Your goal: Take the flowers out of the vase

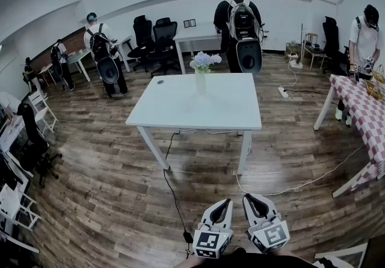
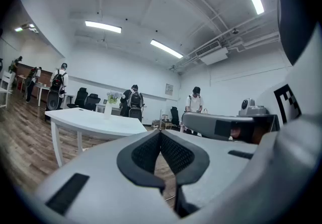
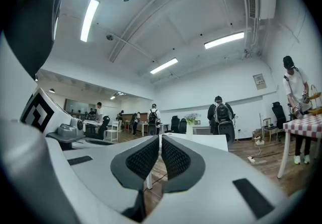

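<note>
The flowers (image 1: 205, 60) stand in the vase (image 1: 200, 82) at the far edge of the white table (image 1: 222, 110), well apart from the left gripper (image 1: 224, 202) and right gripper (image 1: 249, 198), whose fingers are together and empty. Step close first, then part one pair around the flowers just above the vase.

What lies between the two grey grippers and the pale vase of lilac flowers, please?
In the head view: brown wooden floor crossed by a thin black cable, then the bare top of the white table.

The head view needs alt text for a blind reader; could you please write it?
A vase of pale flowers stands near the far edge of a white table. At the bottom edge, the left hand-held gripper and right hand-held gripper are side by side, shut and empty, short of the table.
</note>
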Demonstrator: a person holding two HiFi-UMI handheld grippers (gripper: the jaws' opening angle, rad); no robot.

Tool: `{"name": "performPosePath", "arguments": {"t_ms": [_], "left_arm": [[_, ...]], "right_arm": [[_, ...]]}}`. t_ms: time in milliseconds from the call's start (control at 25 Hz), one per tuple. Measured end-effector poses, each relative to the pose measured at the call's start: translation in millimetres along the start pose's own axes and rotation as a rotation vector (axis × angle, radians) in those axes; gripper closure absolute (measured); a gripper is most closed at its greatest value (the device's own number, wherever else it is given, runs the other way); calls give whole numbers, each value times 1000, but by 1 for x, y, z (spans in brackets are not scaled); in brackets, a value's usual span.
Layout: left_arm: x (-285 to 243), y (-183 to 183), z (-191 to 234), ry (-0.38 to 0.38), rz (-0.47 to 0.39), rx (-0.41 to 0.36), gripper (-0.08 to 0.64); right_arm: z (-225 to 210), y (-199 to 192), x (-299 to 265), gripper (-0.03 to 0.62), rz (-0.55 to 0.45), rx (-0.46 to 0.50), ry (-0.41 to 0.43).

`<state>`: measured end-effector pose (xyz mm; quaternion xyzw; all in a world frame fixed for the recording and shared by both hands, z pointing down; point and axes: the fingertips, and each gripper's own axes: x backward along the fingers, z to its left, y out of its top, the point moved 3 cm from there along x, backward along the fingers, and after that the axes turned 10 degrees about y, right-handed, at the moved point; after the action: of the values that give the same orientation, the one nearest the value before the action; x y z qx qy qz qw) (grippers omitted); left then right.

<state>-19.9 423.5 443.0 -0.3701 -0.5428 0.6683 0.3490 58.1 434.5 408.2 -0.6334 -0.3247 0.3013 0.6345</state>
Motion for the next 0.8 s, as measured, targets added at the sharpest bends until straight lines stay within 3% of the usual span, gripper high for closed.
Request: {"name": "performPosePath", "arguments": {"t_ms": [800], "left_arm": [[-6, 0, 10, -16, -4, 4, 555]], "right_arm": [[-2, -5, -13, 563, 6, 15, 3]]}}
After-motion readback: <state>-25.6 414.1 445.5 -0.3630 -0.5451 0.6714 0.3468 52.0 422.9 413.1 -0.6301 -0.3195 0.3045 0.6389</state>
